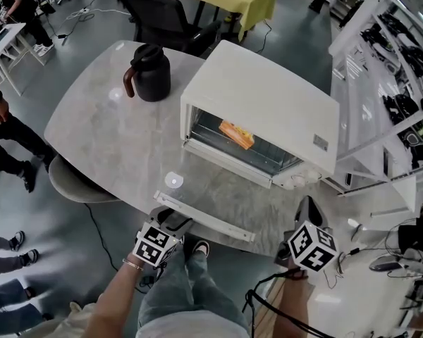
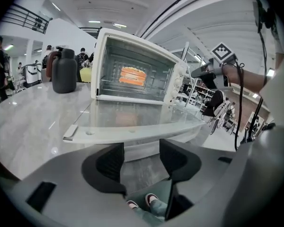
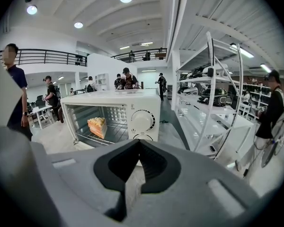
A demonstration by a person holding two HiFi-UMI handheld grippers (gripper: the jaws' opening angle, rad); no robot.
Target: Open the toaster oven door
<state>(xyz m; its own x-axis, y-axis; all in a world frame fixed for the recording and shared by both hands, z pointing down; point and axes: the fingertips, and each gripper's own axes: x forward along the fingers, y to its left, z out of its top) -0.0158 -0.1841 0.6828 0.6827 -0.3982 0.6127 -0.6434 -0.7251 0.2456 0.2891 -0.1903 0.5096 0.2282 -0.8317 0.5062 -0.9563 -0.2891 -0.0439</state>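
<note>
Trouble from here would come mostly from the door (image 1: 210, 197), which already lies folded flat, so the opening looks done. In the head view the toaster oven (image 1: 261, 111) sits at centre right of the bench (image 1: 106, 132), with its door reaching toward the lower middle of the frame and its front bar close to the bench's near edge. The left tool (image 1: 172, 225) is just beside that bar and the right tool (image 1: 307, 208) hangs at the lower right, apart from the oven. A dark jug (image 1: 149, 72) stands well apart at upper left and is in no danger. In the left gripper view the left tool's jaws stand wide with nothing between them. The door's edge spans the frame just above them, so an upward nudge could swing the door back shut. A downward press on it might strain the hinges or tip the oven forward. In the right gripper view the right tool's jaws are pressed together and empty, pointing at the oven's dial (image 3: 143, 120). A careless push there could turn the dial or shove the oven, and the cake slice (image 3: 97, 126) on the rack might slide.
</note>
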